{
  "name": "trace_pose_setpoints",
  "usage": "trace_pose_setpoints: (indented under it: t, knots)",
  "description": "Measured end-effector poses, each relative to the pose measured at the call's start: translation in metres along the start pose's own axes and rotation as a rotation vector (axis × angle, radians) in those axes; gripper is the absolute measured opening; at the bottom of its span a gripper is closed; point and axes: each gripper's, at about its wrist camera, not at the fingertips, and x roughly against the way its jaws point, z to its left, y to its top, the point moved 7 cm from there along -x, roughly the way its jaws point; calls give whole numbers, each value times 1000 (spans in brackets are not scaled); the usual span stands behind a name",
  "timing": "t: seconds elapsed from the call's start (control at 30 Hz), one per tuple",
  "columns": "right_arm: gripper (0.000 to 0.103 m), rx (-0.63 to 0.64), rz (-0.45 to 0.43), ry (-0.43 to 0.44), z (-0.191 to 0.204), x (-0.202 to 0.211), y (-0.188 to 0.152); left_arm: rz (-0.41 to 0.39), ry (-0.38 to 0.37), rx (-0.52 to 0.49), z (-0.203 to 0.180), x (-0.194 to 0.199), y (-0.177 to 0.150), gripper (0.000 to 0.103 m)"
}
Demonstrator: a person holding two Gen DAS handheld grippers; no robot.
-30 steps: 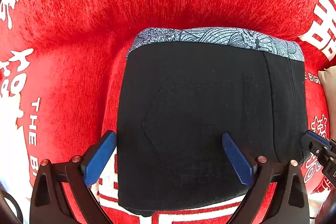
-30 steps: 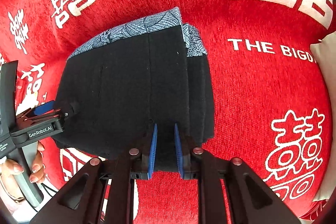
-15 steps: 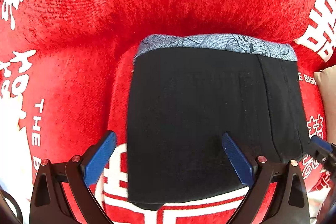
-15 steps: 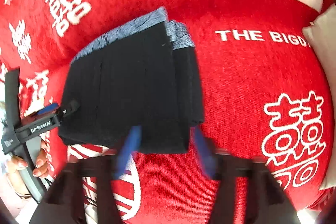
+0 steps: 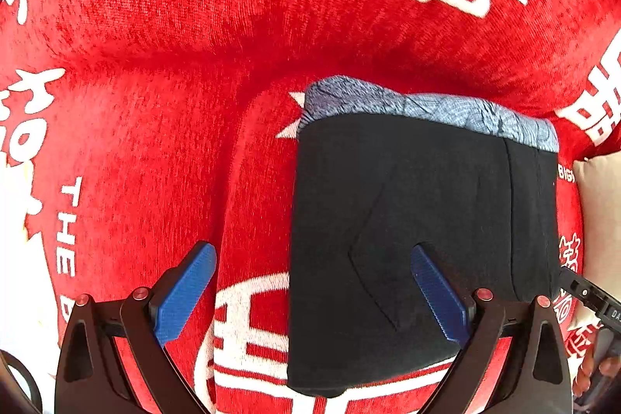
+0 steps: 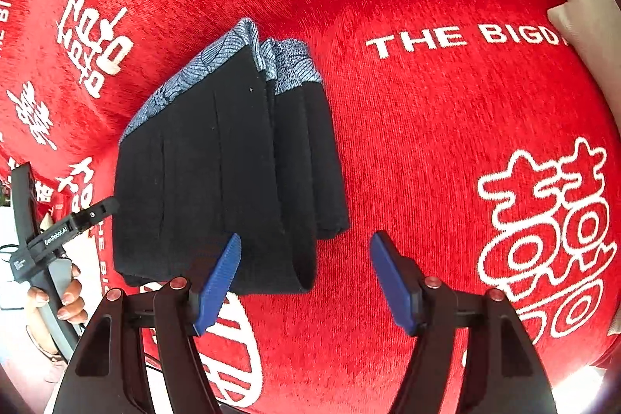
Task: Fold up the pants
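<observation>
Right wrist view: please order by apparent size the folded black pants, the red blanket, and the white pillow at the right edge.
1. red blanket, fills most of the view
2. folded black pants
3. white pillow, only a strip shows at the edge, so its real size is unsure

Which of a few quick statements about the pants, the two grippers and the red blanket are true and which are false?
1. The pants lie folded into a compact stack on the red blanket. True.
2. The right gripper is clamped on the pants. False: its fingers are spread apart and hold nothing.
3. The left gripper is open. True.
4. The pants are plain black all over. False: a blue-grey patterned band runs along the far edge.
5. The blanket carries white lettering. True.
6. The pants hang in the air. False: they rest flat on the blanket.
</observation>
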Motion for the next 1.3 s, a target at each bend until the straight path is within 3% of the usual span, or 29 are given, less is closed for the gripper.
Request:
trace_pose_setpoints:
  t: [0.17,0.3,0.4,0.53,0.8,1.3]
  knots:
    - [76,-11,4,30,-7,-4,19,87,-108,27,3,-20,7,101]
    - [76,-43,15,125,-11,-9,38,124,-180,26,2,-30,12,101]
    - [76,-58,51,232,-11,-19,49,148,-216,19,5,-40,20,101]
    - [76,-51,113,304,-17,-37,57,169,-267,-5,6,-50,32,101]
    - [76,-5,181,420,-15,-50,59,201,-312,-50,-1,-54,35,101]
    - [77,67,236,464,7,-70,68,199,-335,-90,-47,-70,32,101]
